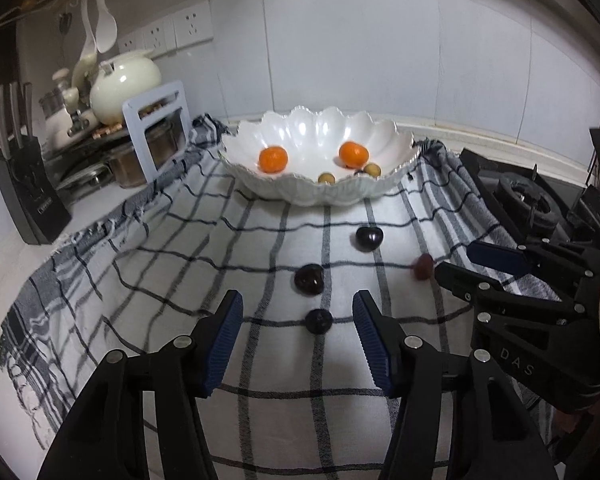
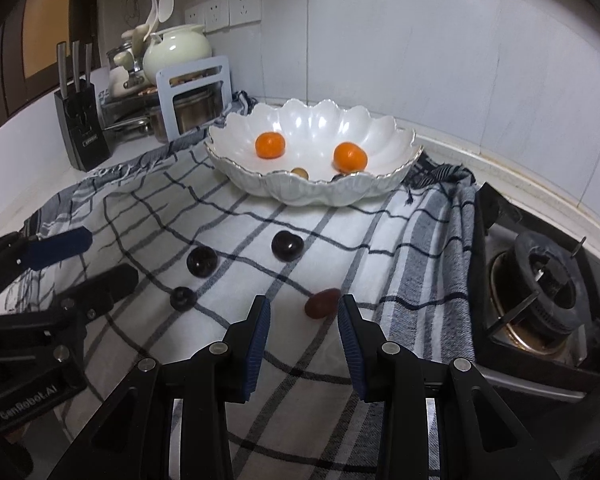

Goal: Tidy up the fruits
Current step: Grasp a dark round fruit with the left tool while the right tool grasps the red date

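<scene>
Left claw (image 1: 298, 314) part open, empty; small dark fruit (image 1: 318, 321) btwn its tips on cloth (image 1: 180, 248). Right claw (image 2: 304, 312) narrower, empty; reddish fruit (image 2: 322, 303) btwn tips.

"DAS" on right gripper (image 1: 480, 258) body, left wrist view; "GenRobot.AI" on left gripper (image 2: 96, 256) body, right wrist view; knife block (image 1: 32, 200) label unreadable
</scene>
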Tool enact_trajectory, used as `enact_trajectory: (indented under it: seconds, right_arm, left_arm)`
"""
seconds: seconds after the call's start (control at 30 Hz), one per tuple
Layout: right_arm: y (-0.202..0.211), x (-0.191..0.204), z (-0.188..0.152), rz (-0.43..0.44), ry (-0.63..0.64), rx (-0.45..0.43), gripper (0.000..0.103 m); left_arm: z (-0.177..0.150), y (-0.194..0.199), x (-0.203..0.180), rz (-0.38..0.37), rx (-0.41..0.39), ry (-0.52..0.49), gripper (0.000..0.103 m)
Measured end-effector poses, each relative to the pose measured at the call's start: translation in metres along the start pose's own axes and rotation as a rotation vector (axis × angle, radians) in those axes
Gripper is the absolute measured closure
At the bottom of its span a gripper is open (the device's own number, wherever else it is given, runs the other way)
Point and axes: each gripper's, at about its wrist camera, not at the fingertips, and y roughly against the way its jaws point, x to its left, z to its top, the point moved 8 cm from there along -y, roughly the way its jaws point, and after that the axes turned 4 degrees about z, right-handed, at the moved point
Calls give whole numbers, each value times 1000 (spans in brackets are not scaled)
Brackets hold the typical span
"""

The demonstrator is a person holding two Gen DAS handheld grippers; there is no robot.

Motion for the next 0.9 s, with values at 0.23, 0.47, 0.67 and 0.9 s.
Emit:
enact_trajectory:
  seconds: [0.23,0.47,0.67,0.9]
  right_arm:
    - [-17,-8,-2,8,-17,35,66]
    - [-33,-13,-4,17,-25,66,67]
    - [-45,-14,-4,35,-27,87,66]
    - [-55,-18,-3,34,-29,104,66]
  left_arm:
    - [-10,-18,-8,-14,47,10,53]
    - [-16,-36,-11,-21,85,27,54]
    - [-19,-46,-12,-21,108,35,58]
    - [-21,-54,-15,-29,130,35,65]
